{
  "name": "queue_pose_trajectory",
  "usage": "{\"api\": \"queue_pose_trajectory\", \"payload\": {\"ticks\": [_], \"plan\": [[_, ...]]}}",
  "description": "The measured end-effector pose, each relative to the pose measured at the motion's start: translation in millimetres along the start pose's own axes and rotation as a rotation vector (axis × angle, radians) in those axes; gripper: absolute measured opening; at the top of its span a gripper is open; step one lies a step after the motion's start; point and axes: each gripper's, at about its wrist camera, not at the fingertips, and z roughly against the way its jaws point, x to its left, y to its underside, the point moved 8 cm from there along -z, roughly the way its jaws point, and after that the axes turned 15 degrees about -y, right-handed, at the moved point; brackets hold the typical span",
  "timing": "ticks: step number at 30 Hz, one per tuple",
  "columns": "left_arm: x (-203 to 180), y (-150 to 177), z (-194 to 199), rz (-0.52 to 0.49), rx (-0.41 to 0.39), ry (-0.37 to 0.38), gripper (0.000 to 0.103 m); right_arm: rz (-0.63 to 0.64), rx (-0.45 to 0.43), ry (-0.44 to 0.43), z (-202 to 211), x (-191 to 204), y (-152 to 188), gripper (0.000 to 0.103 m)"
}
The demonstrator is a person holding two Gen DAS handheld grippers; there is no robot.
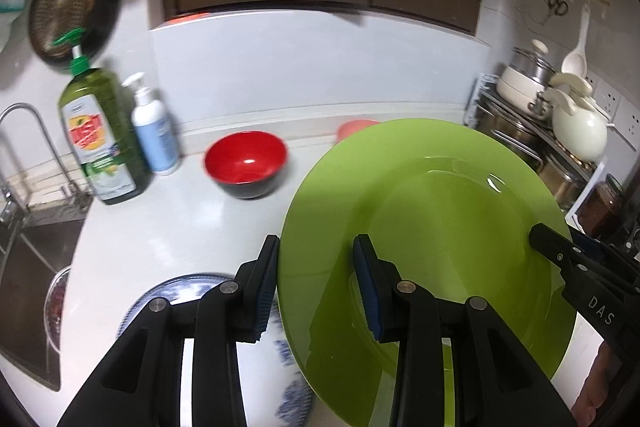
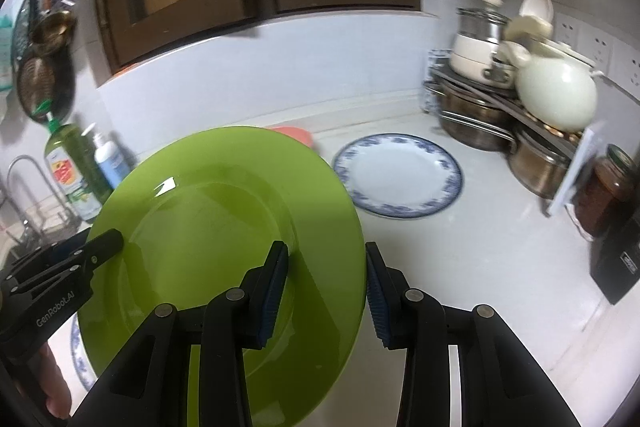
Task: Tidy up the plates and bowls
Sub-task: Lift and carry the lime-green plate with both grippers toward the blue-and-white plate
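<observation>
A green plate (image 1: 432,227) is held up between both grippers, above the white counter. My left gripper (image 1: 316,283) has its fingers on either side of the plate's left rim and is shut on it. My right gripper (image 2: 326,291) straddles the plate's (image 2: 224,227) right rim and is shut on it. A blue-patterned white plate (image 1: 180,291) lies under the green plate at its left edge. A second blue-patterned plate (image 2: 398,181) lies on the counter to the right. A red and black bowl (image 1: 246,163) stands farther back. A pink bowl (image 1: 354,129) shows behind the green plate.
A green detergent bottle (image 1: 100,135) and a white pump bottle (image 1: 154,135) stand by the sink (image 1: 28,267) at the left. A rack with steel pots (image 2: 476,123) and a white kettle (image 2: 556,95) fills the right back corner. A dark jar (image 2: 604,191) stands at the right.
</observation>
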Motion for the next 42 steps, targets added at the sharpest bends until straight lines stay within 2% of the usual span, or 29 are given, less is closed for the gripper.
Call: {"api": "queue_pose_trajectory", "payload": {"ticks": [21, 30, 42], "plan": [[125.1, 34.8, 6.7, 0.115, 0.036, -0.123, 0.037, 0.109, 0.042, -0.123, -28.8, 119.8, 17.1, 0.039], [173.2, 69.9, -9.6, 0.139, 0.112, -0.182, 0.037, 0.131, 0.116, -0.186, -60.8, 163.7, 44.5, 0.039], [193.2, 113.9, -46.2, 0.123, 0.223, -0.213, 0.037, 0.102, 0.244, -0.220, -108.9, 180.4, 89.4, 0.039]]}}
